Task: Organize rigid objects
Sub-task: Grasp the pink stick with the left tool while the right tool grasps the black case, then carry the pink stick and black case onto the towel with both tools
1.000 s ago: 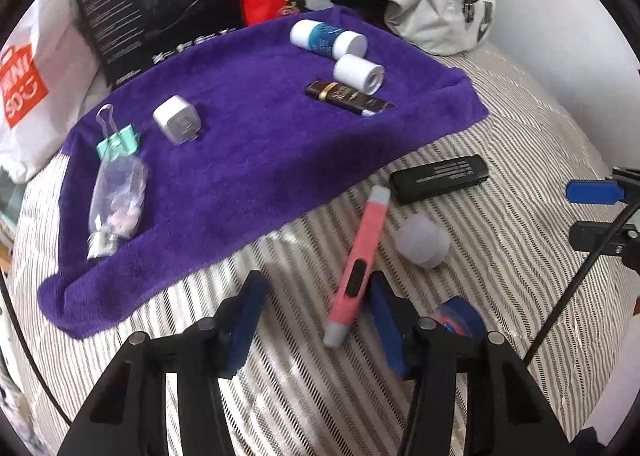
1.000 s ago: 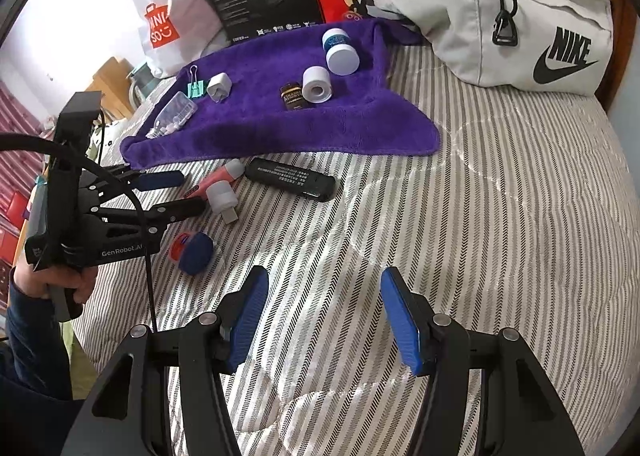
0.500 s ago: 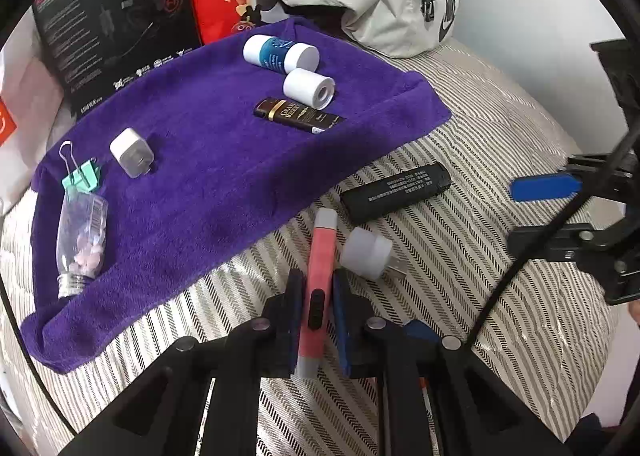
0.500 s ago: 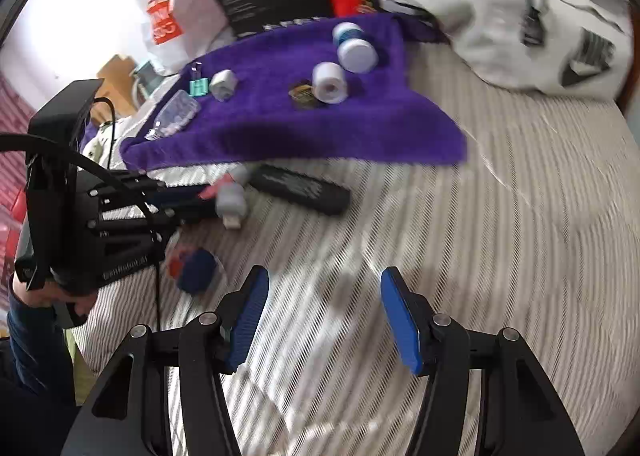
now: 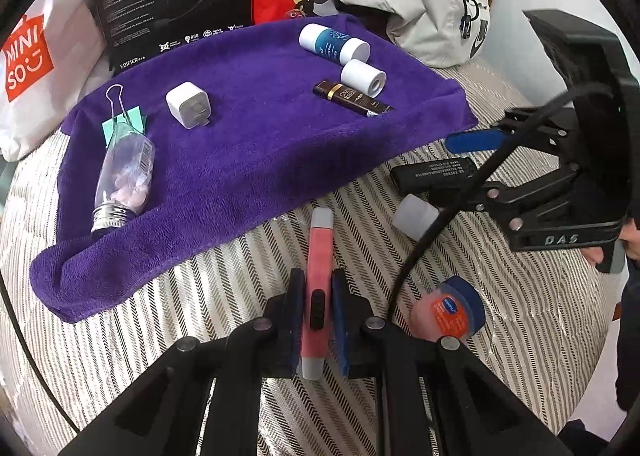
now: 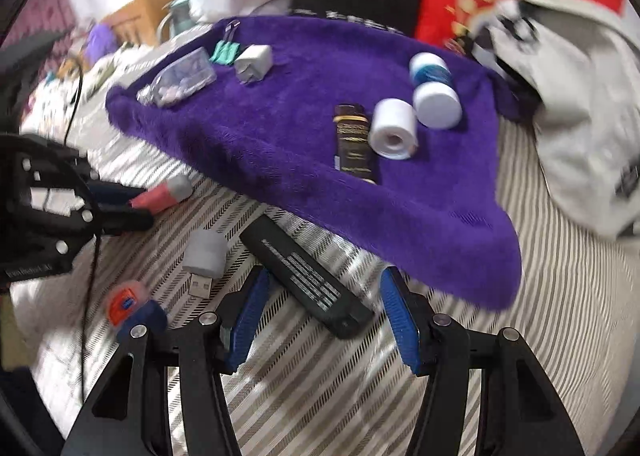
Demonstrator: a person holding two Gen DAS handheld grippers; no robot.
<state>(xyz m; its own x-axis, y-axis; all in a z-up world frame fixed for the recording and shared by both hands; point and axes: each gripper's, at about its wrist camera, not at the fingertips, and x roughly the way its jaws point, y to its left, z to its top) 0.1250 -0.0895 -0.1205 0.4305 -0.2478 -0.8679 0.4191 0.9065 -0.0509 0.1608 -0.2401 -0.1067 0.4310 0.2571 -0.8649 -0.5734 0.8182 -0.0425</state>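
Left tongs (image 5: 316,316) pinching the pink pen (image 5: 319,276) at mid-length, with its grey tip pointing far toward the near edge of the purple towel (image 5: 248,144). Still low over the striped bed (image 5: 160,336), apparently touching or barely clear of it; cannot tell which. Right tongs (image 6: 326,316) spread wide, straddling the near end of the black stick (image 6: 308,276), which lies slantwise on the bed just near of the towel.

Risks, as judged from here:

- Pinch on a smooth, narrow barrel, so likely to swivel or slide out if swung fast toward the towel.
- Could snag the towel's folded near edge with the pen tip and drag the cloth, upsetting the paper roll (image 5: 363,77), the blue bottle (image 5: 334,44) and the brown tube (image 5: 352,99) lying far right on it.
- Black stick angled across the right tongs rather than square between them; closing now may clip only a corner and spin it away, or push it against the white USB plug (image 6: 204,256) just to its left.
- Left rig's cable (image 5: 440,212) trailing over the bed near the small orange-and-blue tin (image 5: 448,312); could catch on it.
- Both rigs close together; collision possible.
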